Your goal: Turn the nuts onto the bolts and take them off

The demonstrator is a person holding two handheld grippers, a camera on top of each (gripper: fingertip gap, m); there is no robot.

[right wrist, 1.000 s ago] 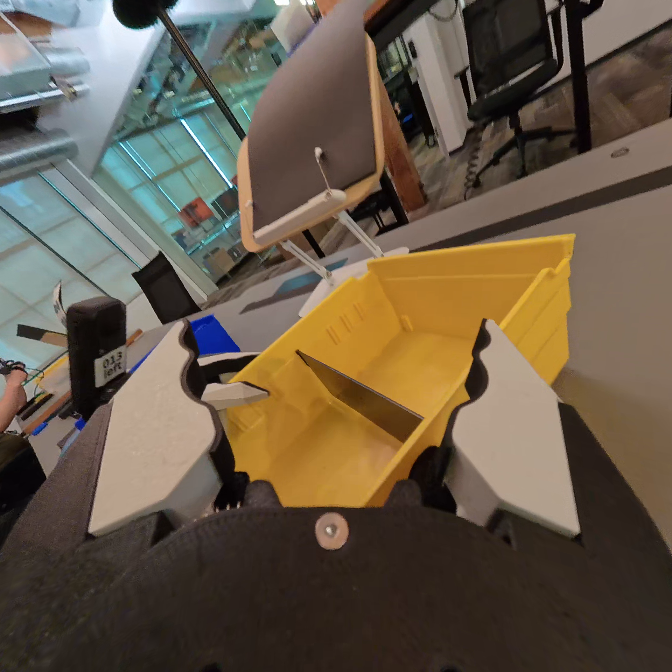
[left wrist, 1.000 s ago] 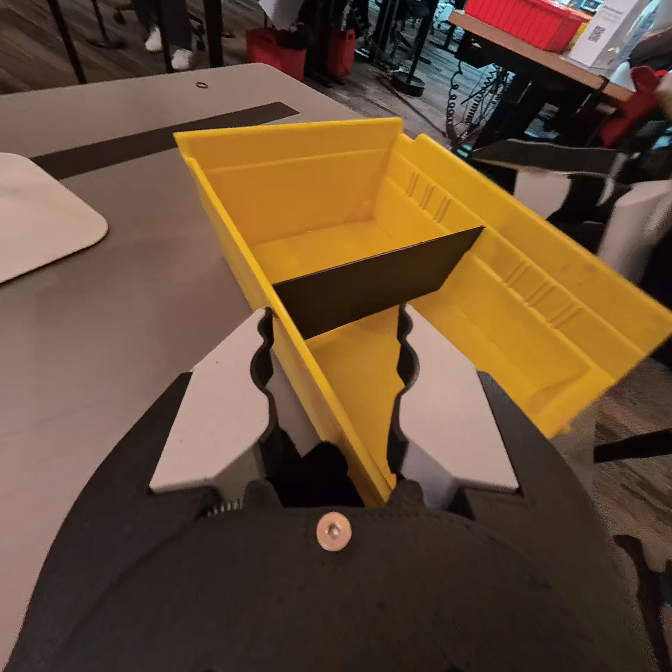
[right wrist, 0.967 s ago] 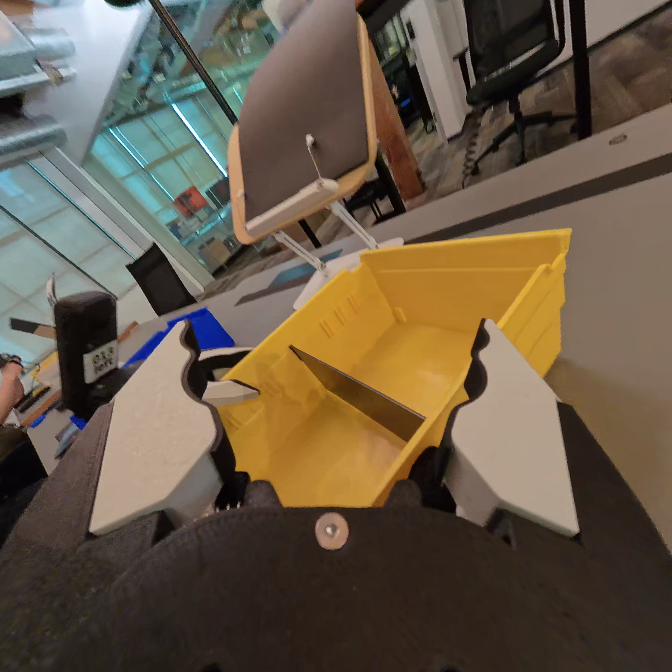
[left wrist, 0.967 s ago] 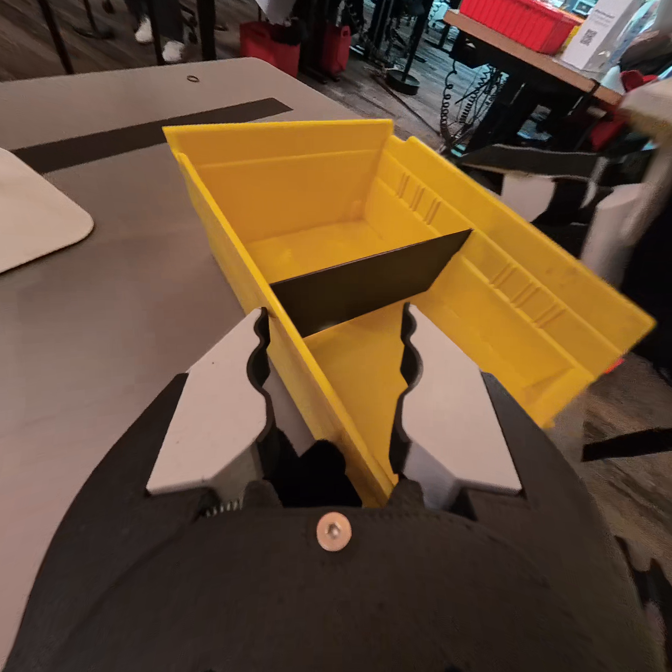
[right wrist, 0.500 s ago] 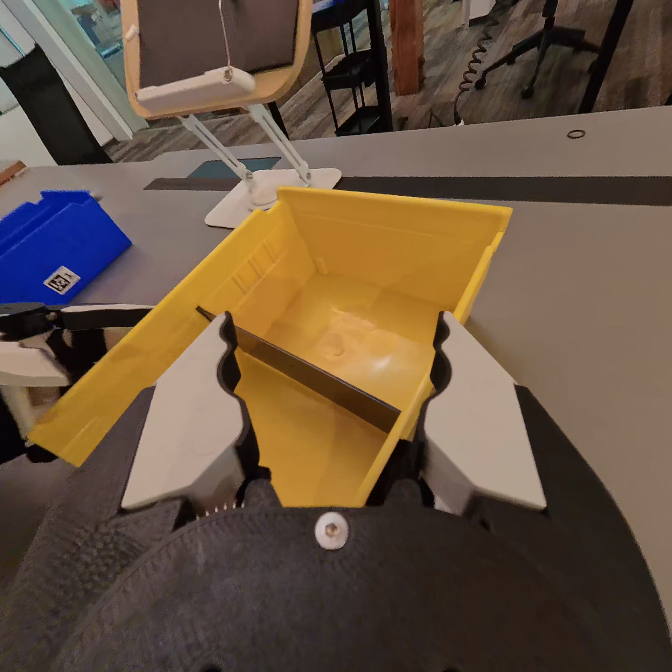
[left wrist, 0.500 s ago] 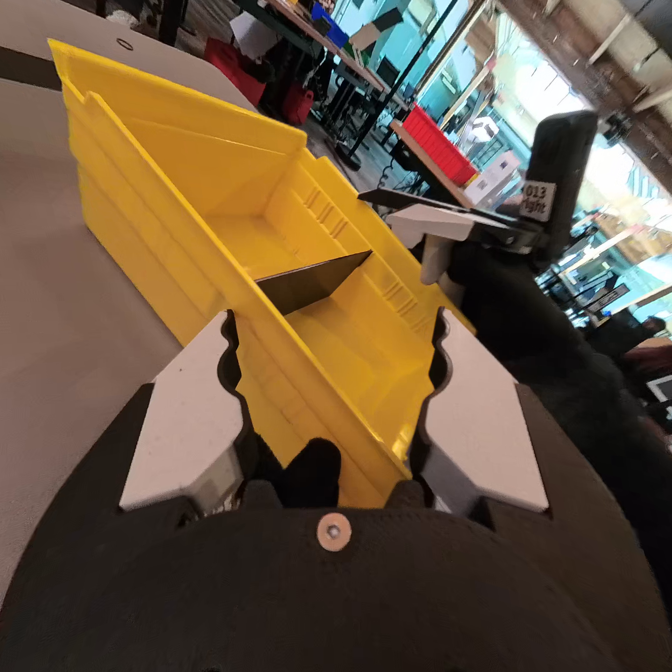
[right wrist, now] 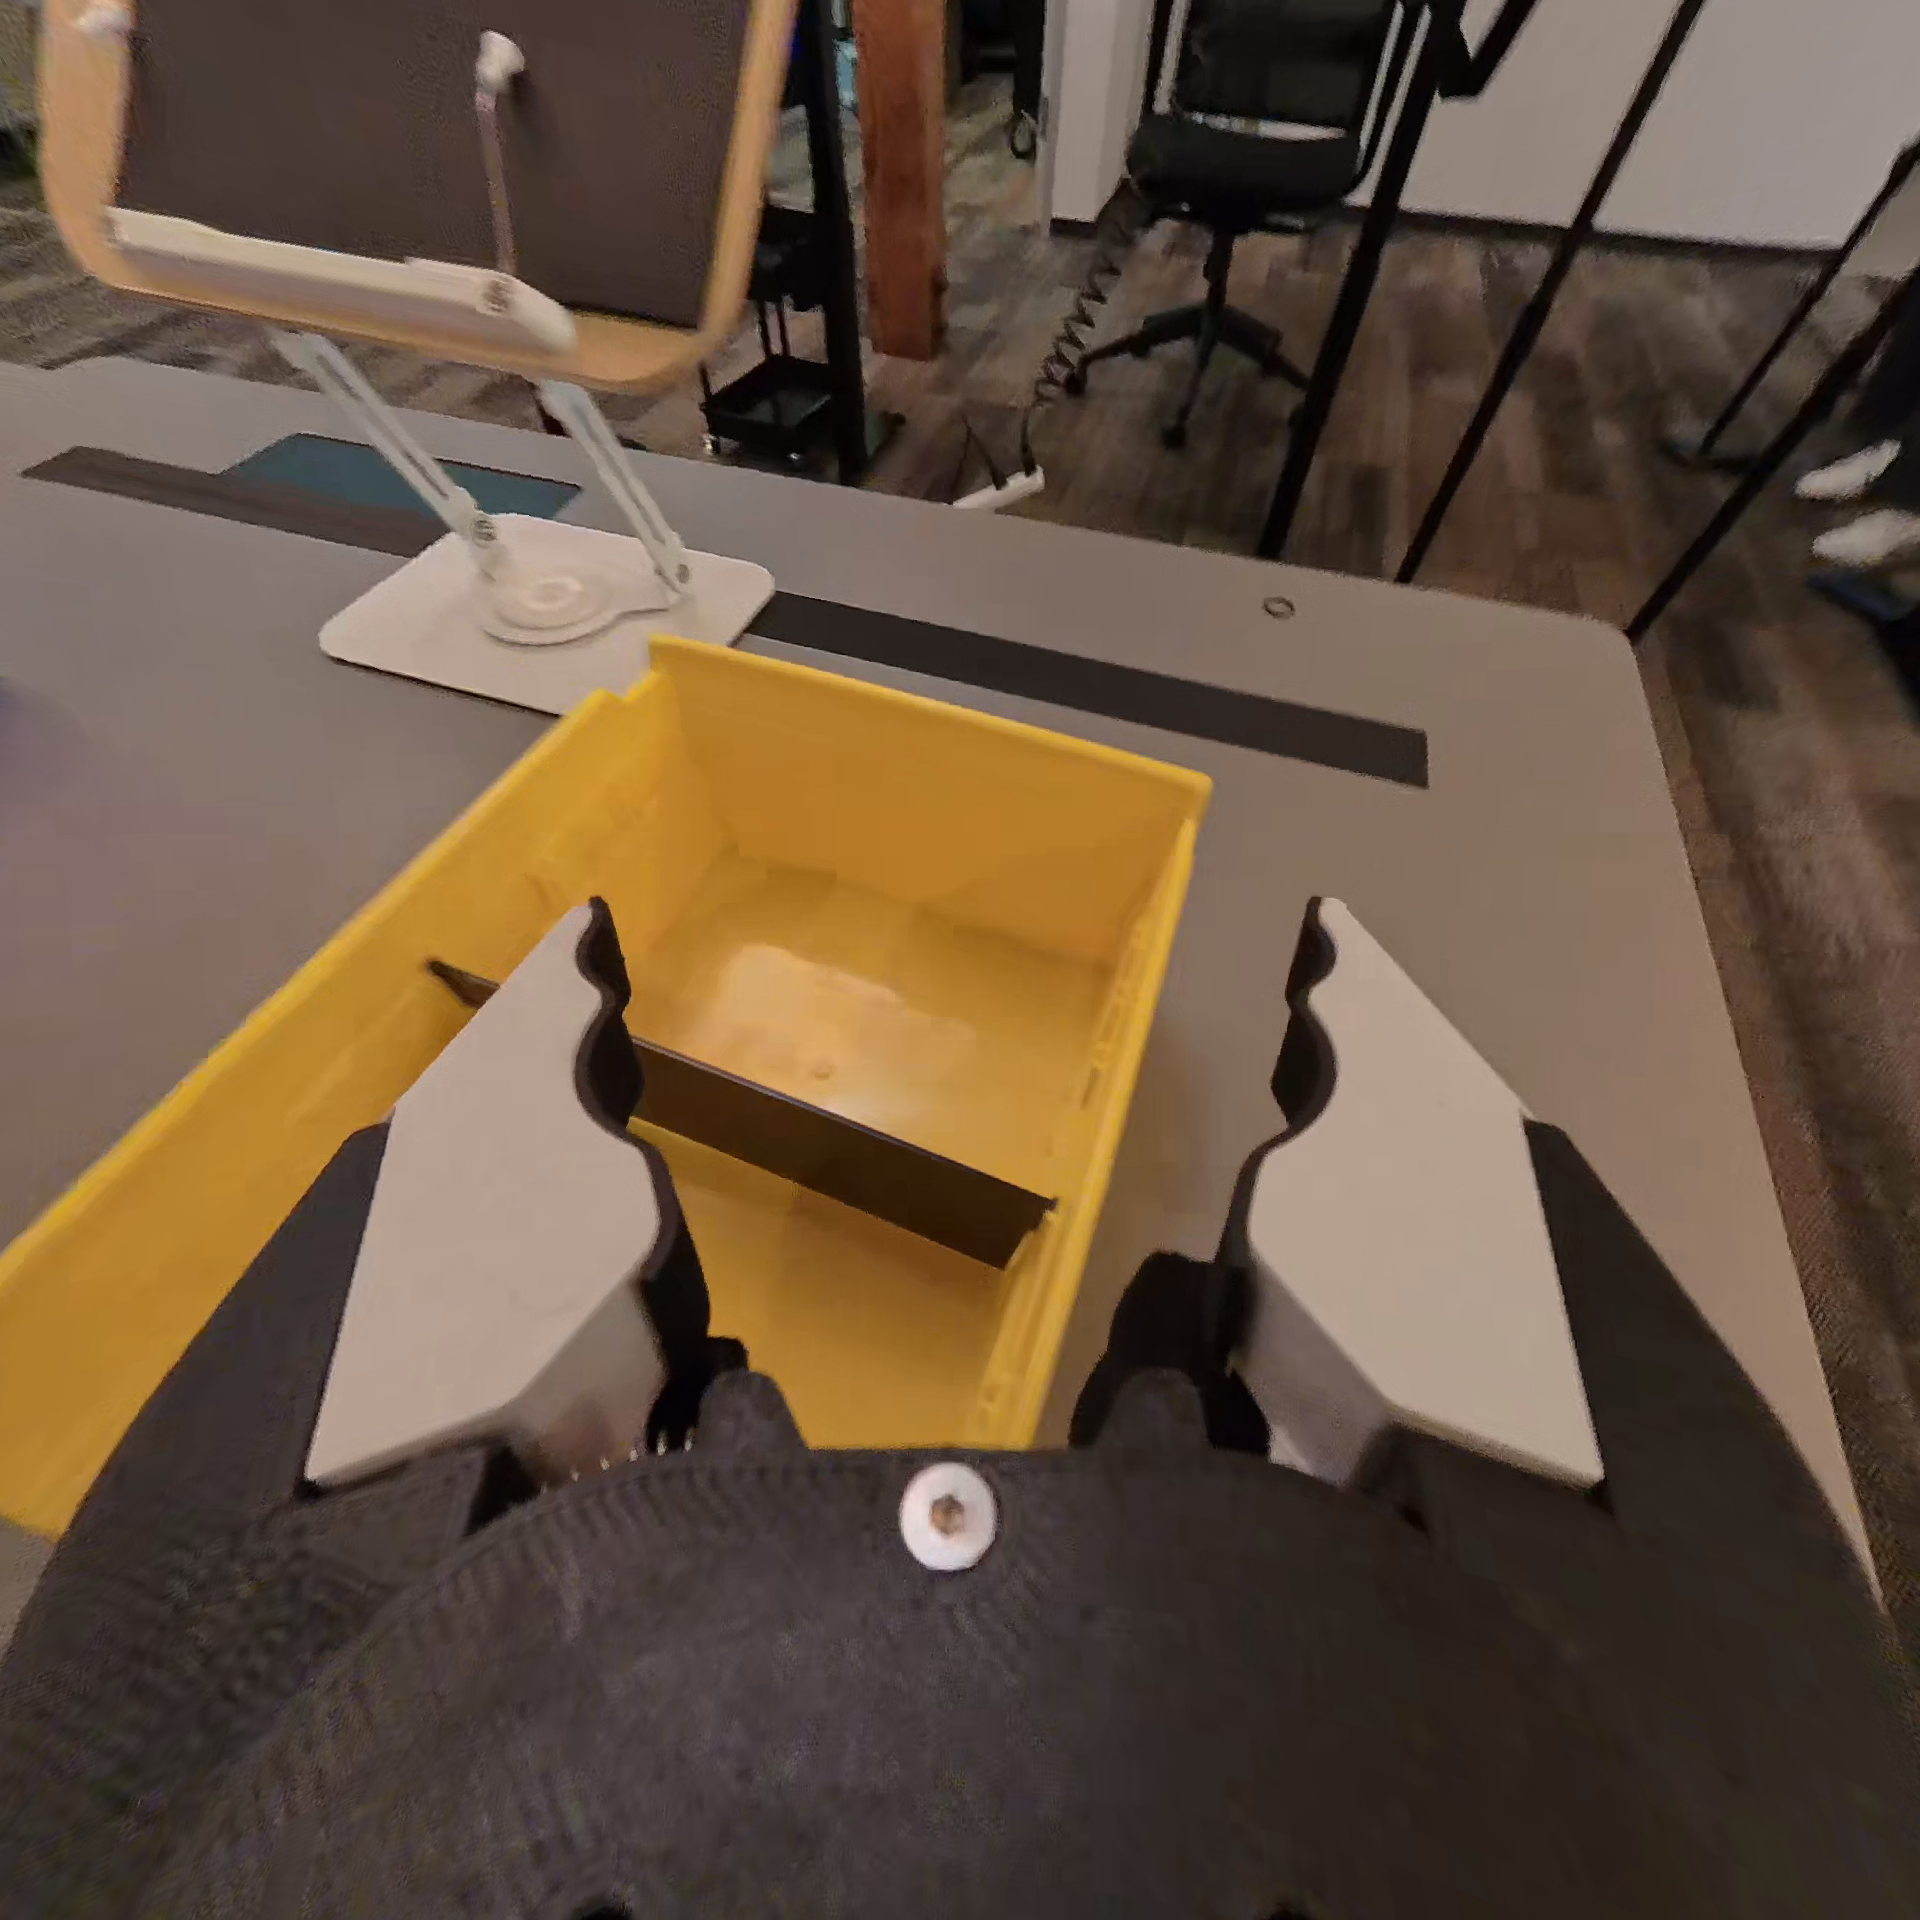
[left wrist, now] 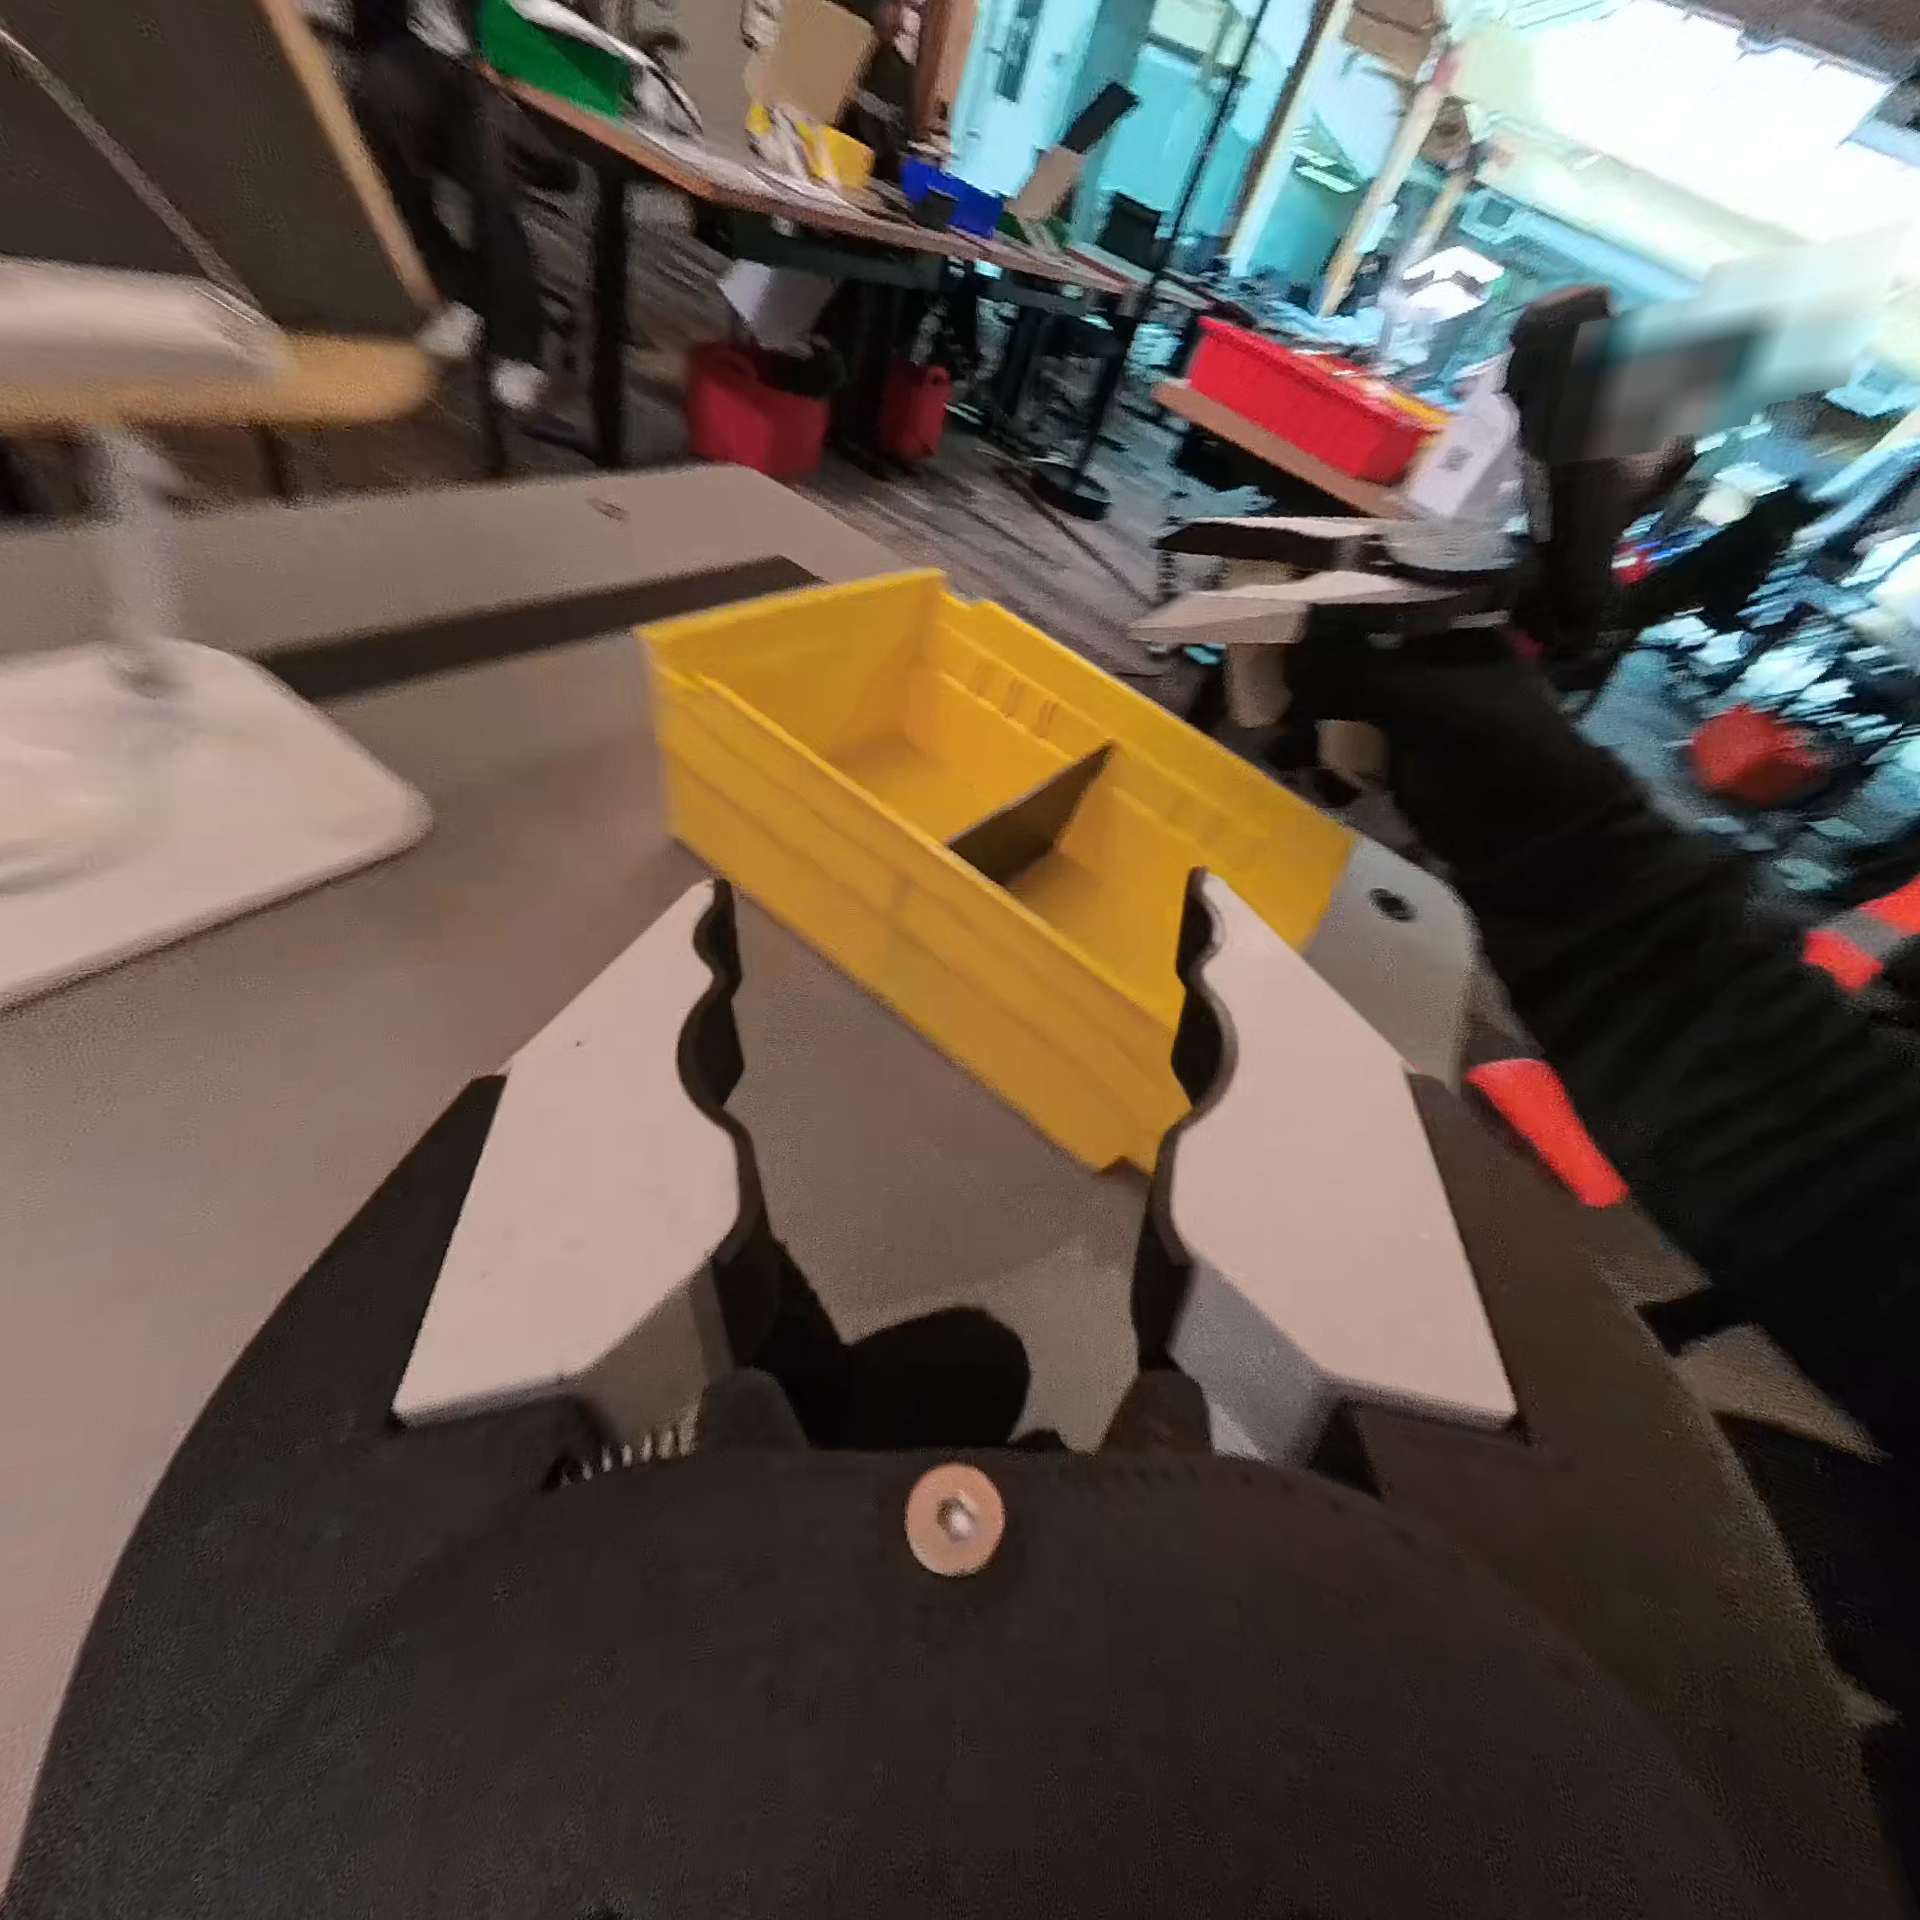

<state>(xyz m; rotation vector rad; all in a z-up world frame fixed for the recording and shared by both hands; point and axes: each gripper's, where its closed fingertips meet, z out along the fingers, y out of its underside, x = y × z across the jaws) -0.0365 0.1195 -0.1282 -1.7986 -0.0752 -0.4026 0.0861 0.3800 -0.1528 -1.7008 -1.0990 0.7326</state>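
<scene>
Two grippers: left (left wrist: 956, 925) and right (right wrist: 951, 945), jaws apart, holding nothing.
Bin (right wrist: 935, 748): yellow, near table (right wrist: 1455, 935) corner, black divider (right wrist: 831, 1143) across.
Nuts, bolts: none visible.
Right view only: white stand (right wrist: 551, 603).
Left view only: red crate (left wrist: 1299, 410).

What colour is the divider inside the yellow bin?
Black. The divider crosses the yellow bin and shows best in the right wrist view.

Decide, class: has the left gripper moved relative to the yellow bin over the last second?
Yes. The left gripper has pulled back off the yellow bin, whose wall it straddled; it now hangs open over the grey table.
</scene>
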